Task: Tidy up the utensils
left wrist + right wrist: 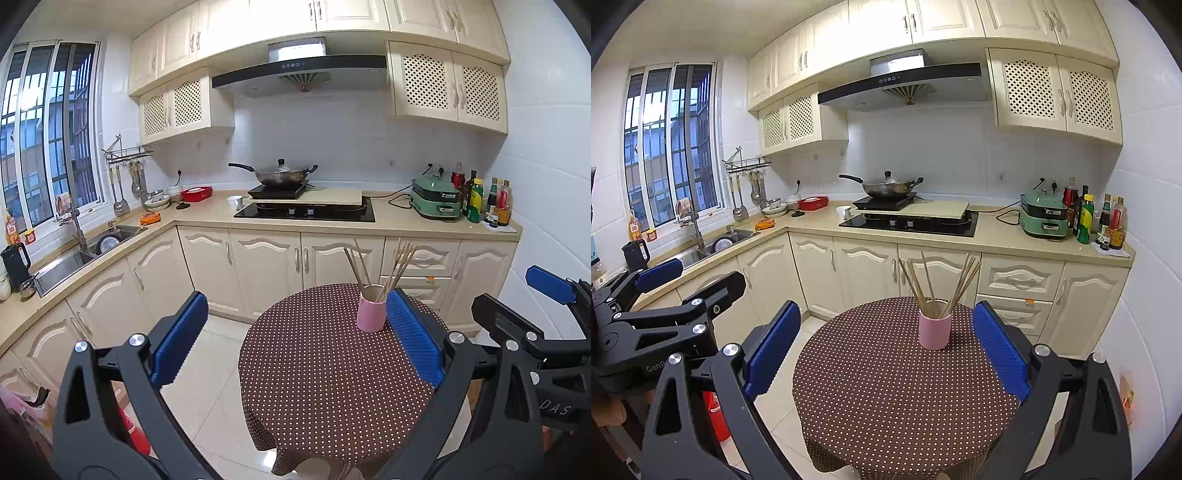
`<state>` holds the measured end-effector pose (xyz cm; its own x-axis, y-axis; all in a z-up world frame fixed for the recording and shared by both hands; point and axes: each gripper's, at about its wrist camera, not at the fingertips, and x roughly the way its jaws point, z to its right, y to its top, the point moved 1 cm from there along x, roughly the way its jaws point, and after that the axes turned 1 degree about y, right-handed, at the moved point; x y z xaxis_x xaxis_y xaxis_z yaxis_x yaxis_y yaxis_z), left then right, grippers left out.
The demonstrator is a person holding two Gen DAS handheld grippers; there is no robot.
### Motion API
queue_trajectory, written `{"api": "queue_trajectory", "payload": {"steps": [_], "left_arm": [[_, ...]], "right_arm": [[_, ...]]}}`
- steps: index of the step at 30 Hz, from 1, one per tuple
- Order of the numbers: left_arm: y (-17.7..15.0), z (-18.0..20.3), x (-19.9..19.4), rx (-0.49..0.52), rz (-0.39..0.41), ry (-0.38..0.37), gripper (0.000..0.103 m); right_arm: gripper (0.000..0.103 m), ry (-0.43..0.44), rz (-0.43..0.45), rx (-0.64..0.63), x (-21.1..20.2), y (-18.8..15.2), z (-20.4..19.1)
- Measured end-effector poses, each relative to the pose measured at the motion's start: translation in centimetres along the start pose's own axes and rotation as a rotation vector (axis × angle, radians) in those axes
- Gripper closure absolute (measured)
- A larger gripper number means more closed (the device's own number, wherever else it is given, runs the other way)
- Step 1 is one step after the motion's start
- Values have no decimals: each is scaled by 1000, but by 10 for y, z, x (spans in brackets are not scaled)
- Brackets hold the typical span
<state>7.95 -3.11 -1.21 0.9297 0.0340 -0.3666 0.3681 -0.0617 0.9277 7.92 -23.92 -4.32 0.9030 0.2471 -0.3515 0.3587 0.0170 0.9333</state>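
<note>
A pink cup stands upright on the far part of a round table with a brown dotted cloth. Several wooden chopsticks stick up out of the cup and fan outward. My left gripper hovers open above the table's near side, nothing between its blue pads. My right gripper is also open and empty, well short of the cup. Each gripper shows at the edge of the other's view, the right gripper and the left gripper.
Cream kitchen cabinets run in an L behind the table. On the counter are a wok on a hob, a green cooker, bottles and a sink. A red object stands on the tiled floor at the left.
</note>
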Motion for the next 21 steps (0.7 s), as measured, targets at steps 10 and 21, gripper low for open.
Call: {"api": "queue_trajectory", "payload": {"steps": [10,21], "left_arm": [[0,-3,5,-3,-8,3,8],[0,-2,7,-2,-13,2,8]], "right_arm": [[12,2,-5,-2,3,-1,-1],[12,-3,-9,0,6,-4,-2]]}}
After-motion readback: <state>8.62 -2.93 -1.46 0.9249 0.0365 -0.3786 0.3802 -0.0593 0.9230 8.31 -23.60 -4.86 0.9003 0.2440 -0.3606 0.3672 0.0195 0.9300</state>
